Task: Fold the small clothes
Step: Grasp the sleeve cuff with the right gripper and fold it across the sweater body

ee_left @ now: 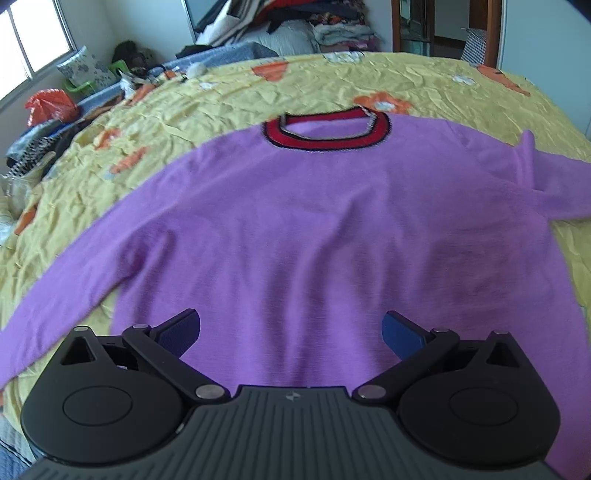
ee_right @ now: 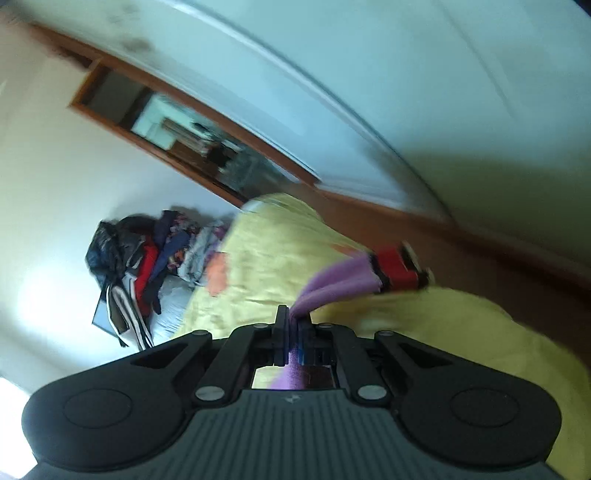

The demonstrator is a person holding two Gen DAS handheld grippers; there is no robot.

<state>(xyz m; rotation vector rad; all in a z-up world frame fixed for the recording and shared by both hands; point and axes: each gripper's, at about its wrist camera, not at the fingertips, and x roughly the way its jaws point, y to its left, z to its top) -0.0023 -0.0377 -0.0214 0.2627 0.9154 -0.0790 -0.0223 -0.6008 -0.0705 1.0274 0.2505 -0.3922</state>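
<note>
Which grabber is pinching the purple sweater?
The right gripper: its fingers are shut on a sleeve of the purple sweater. The left gripper hangs open above it.

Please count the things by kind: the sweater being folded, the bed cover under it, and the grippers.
Purple sweater: 1
Yellow bed cover: 1
Grippers: 2, left gripper open, right gripper shut on the sweater's sleeve
Total: 4

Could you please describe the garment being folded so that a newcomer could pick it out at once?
Start at the big bed with the yellow flowered bedspread. Spread flat across its middle is a purple sweater, one sleeve pinched in the right gripper while the left gripper hovers open over its hem. Unlike the clothes pile behind, it has a red, black-edged collar.
</note>
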